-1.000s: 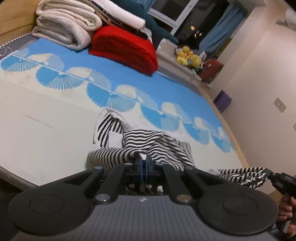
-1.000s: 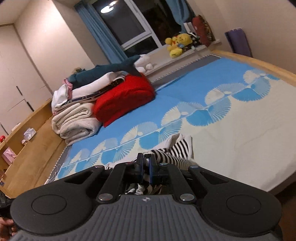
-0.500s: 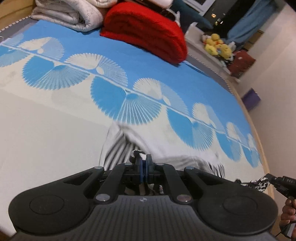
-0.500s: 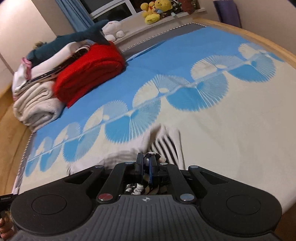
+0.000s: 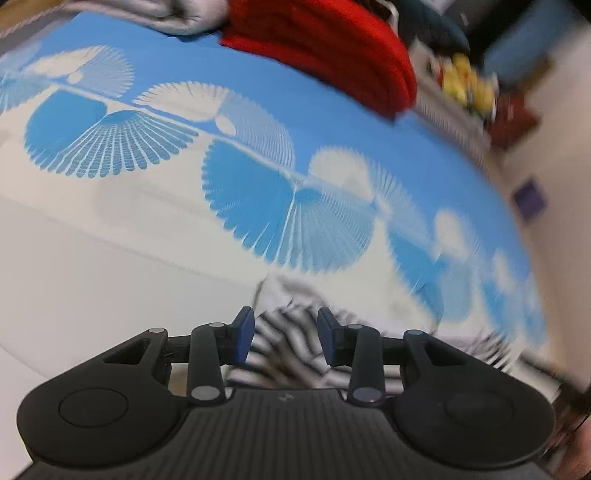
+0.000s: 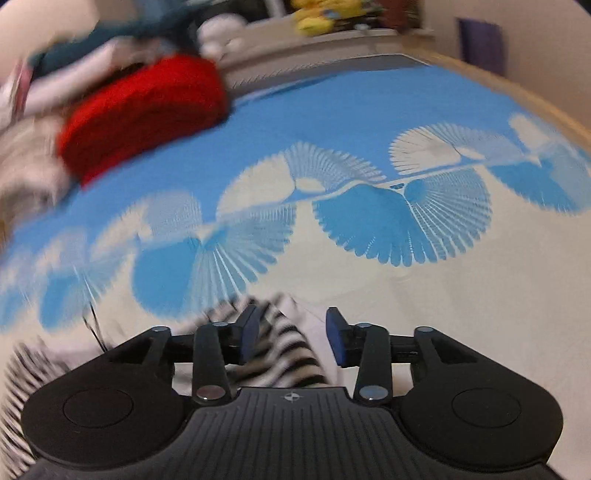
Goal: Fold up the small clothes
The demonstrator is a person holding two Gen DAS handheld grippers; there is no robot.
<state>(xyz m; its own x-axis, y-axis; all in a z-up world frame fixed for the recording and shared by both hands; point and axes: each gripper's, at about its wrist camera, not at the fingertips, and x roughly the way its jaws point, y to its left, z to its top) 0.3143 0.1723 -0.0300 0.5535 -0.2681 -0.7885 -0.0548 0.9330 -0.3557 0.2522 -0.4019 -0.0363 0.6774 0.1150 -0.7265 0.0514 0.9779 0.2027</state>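
The left gripper (image 5: 286,334) is pointing down at the bed, its blue pads standing apart and its jaws opening, with the black-and-white striped garment (image 5: 291,347) lying between and below them; the pads are not pressing on the cloth. The right gripper (image 6: 293,334) is doing the same over another part of the same striped garment (image 6: 280,350), its jaws also opening and its pads clear of the fabric. The garment is resting on the pale near part of the blue-and-white bedspread (image 5: 147,229), just short of the row of fan-shaped prints. The left wrist view is showing the garment trailing off to its right, toward the bed's edge, and a purple object (image 5: 530,199) against the wall. The right wrist view is instead showing the stripes trailing off to its lower left, a thin dark cord (image 6: 94,325) lying beside them, and the wooden bed frame (image 6: 517,96) curving along the far side. Both views are catching the folded red blanket (image 6: 147,110) and yellow plush toys (image 6: 321,14) beyond, all blurred.
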